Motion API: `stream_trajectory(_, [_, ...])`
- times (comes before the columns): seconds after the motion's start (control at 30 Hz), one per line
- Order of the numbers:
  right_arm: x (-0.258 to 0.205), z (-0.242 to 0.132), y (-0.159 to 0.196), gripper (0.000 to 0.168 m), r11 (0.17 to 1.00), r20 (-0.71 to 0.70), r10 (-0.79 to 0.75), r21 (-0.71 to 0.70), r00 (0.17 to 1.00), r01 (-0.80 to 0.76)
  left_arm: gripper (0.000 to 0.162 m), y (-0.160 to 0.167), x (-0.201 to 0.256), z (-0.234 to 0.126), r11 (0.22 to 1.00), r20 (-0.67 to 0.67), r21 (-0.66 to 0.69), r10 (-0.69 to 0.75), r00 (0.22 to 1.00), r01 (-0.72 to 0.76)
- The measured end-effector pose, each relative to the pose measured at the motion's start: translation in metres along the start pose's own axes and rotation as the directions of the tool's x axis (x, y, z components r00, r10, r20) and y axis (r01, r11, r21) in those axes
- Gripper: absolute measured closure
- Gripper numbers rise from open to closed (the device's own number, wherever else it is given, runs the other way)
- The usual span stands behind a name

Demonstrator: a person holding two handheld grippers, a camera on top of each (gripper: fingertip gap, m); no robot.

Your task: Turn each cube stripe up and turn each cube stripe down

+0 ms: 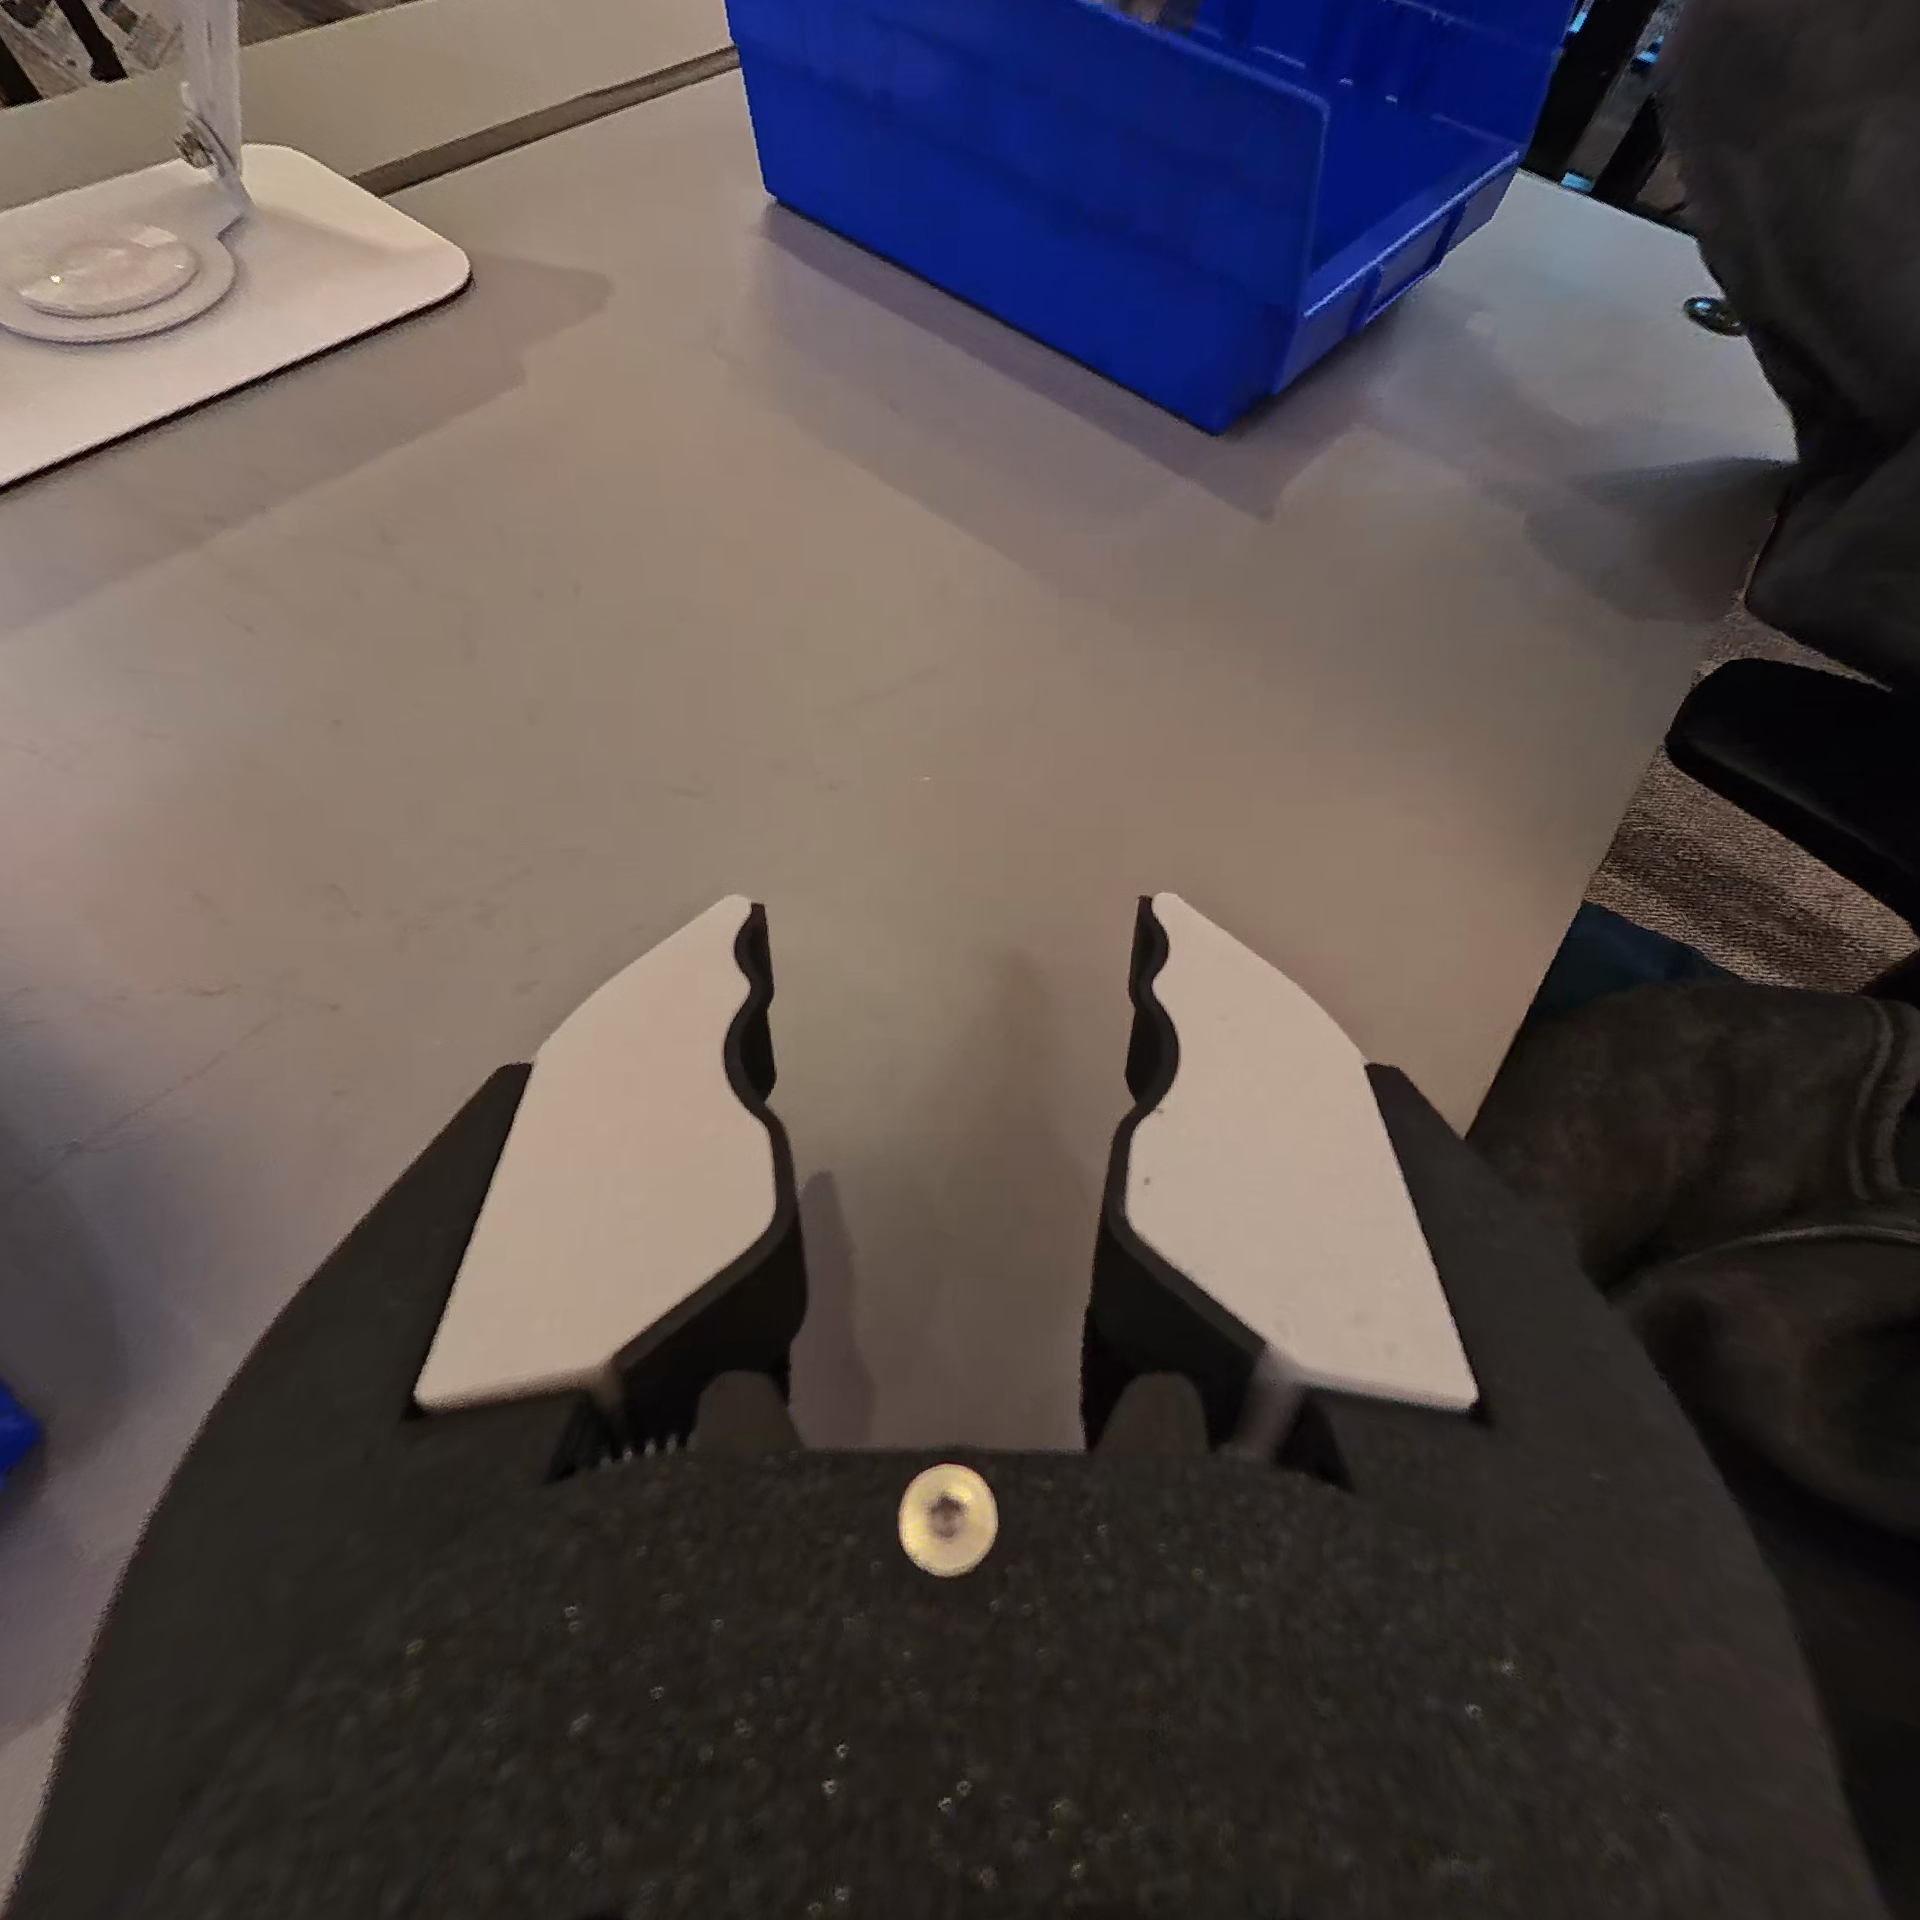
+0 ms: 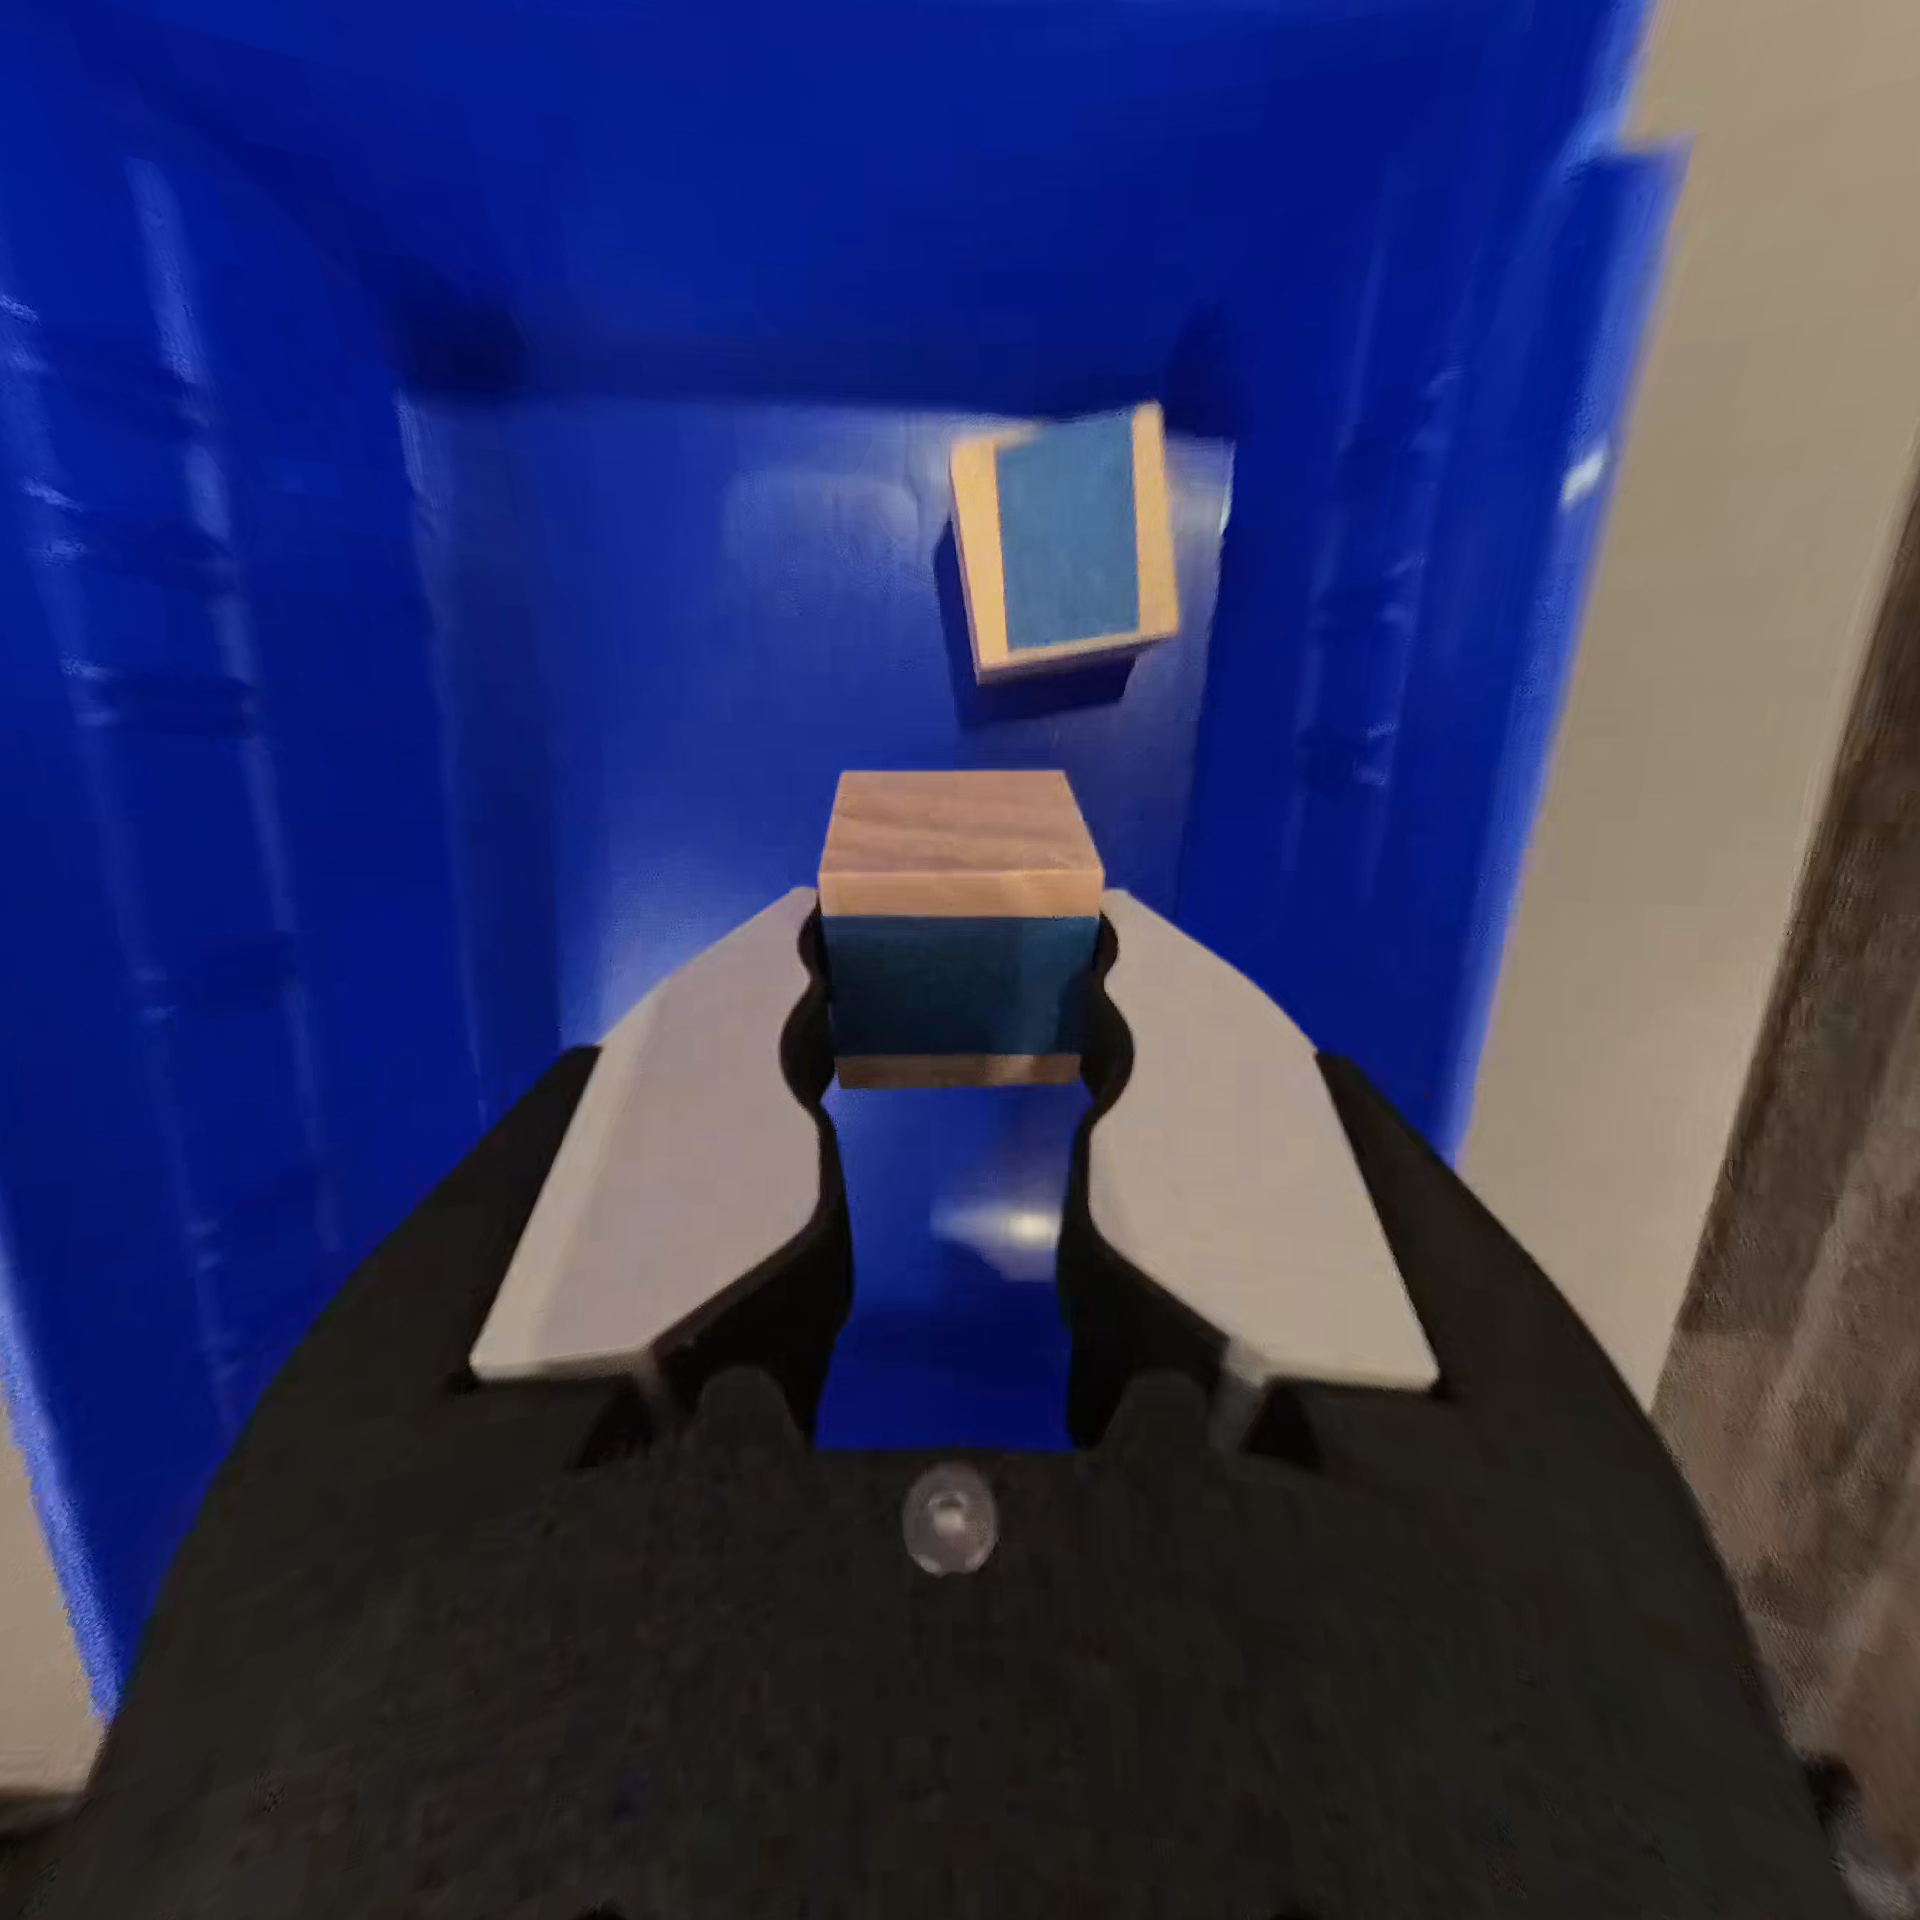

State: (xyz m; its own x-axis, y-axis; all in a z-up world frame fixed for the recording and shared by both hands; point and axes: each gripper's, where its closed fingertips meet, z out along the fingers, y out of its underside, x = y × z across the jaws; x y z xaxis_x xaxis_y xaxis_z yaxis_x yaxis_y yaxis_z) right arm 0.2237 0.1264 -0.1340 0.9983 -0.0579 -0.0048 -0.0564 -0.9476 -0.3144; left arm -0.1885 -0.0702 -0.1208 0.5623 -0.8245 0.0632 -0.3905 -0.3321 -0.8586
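Right now my right gripper (image 2: 958, 987) pinches a small wooden cube with a blue stripe (image 2: 958, 925) inside the blue plastic bin (image 2: 312, 727), gripping its sides so it can roll; 1 other striped cube (image 2: 1065, 542) rests stripe-up behind, and my left gripper (image 1: 954, 987) idles spread over the grey table (image 1: 727, 623)

Two wooden cubes sit inside a blue bin (image 2: 312, 727), each with a wide blue stripe. The nearer cube (image 2: 958, 935) is squeezed between the tips of the right gripper (image 2: 958, 961); its bare wood face points up and its stripe faces the camera, running sideways across that face. The farther cube (image 2: 1065, 540) rests on the bin floor near the right wall, turned slightly askew, with its stripe facing up between two pale wood edges.
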Motion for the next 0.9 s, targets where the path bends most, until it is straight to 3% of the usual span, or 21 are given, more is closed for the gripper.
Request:
stream_trajectory(0.13, [0.001,0.027,0.009,0.123,0.991,-0.025,0.013,-0.136,1.000,-0.017,0.096,0.002,-0.002,0.001,1.000,-0.016,-0.007,-0.020,1.000,0.020])
stream_trajectory(0.6, [0.006,0.046,0.018,0.123,0.974,-0.045,0.026,-0.222,0.999,-0.035,0.095,0.010,-0.008,0.005,0.999,-0.016,-0.043,-0.033,0.999,0.033])
stream_trajectory(0.67, [0.005,0.040,0.017,0.102,0.979,-0.032,0.010,-0.203,0.999,-0.016,0.095,0.011,-0.008,0.006,0.998,-0.013,-0.048,-0.028,1.000,0.027])
stream_trajectory(0.73, [0.003,0.015,0.002,0.096,0.998,-0.035,-0.019,-0.058,0.999,0.017,0.095,0.011,-0.009,0.006,0.999,-0.009,-0.046,-0.025,1.000,0.025])
stream_trajectory(0.8, [-0.014,-0.030,-0.017,0.093,0.982,0.009,-0.060,0.179,0.998,0.058,0.095,0.010,-0.011,0.005,0.999,-0.001,-0.042,-0.025,1.000,0.025])
stream_trajectory(0.83, [-0.030,-0.058,-0.025,0.087,0.941,0.042,-0.116,0.323,0.992,0.096,0.095,0.010,-0.014,0.004,0.999,0.005,-0.038,-0.028,1.000,0.028])
stream_trajectory(0.9, [-0.078,-0.114,-0.025,0.086,0.781,0.112,-0.281,0.603,0.953,0.160,0.095,0.008,-0.019,0.003,0.999,0.015,-0.027,-0.038,0.999,0.039])
